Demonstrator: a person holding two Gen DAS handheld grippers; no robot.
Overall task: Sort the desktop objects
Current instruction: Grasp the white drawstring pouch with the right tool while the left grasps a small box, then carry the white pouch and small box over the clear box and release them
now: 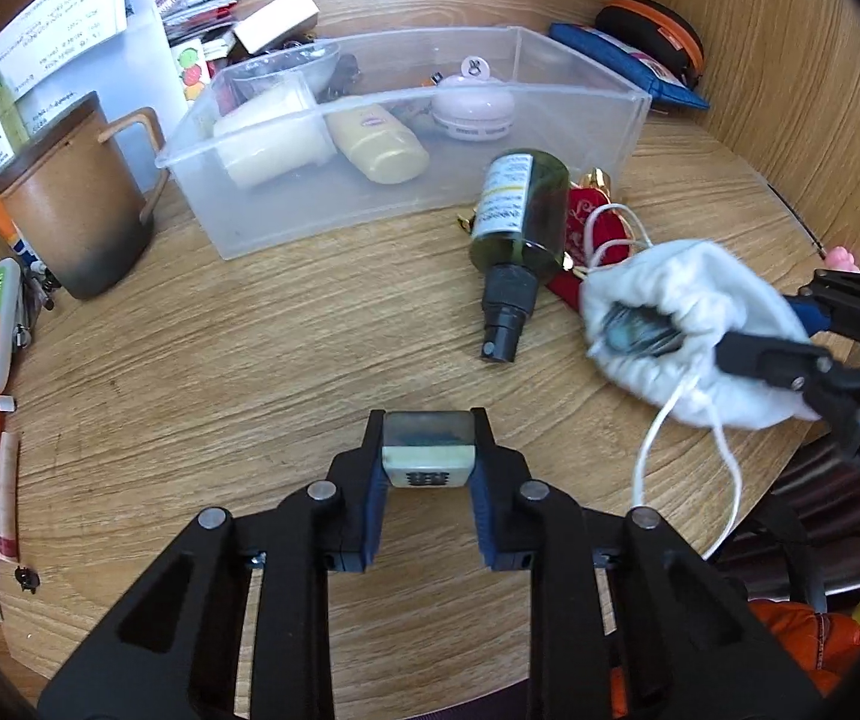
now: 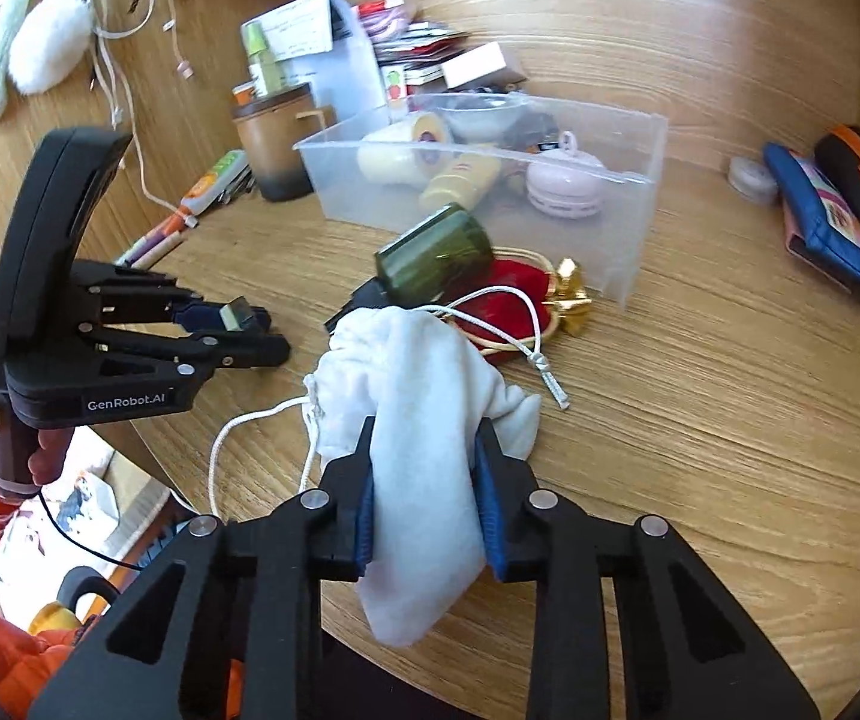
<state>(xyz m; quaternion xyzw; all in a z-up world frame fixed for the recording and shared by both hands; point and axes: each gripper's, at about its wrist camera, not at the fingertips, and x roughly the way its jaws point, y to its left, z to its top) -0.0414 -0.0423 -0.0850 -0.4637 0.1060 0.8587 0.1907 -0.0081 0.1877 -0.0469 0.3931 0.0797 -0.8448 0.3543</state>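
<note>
each of my grippers has something in it.

my left gripper (image 1: 428,456) squeezes a small block (image 1: 428,449) between its fingers, up over the wooden desk (image 1: 250,330). my right gripper (image 2: 427,498) is pinched tight on a white bag (image 2: 424,420) with a string, and the bag's open end faces the left gripper. a green bottle (image 1: 520,204) lies on its side on a red pouch (image 2: 511,294), just beside the clear box (image 1: 430,180), which has a yellow tube (image 1: 379,144) in it.

Small pale tile (image 1: 428,450) with dark characters, pinched between left fingers near their tips. White drawstring pouch (image 2: 424,450), mouth open, squeezed between right fingers, cords dangling.
</note>
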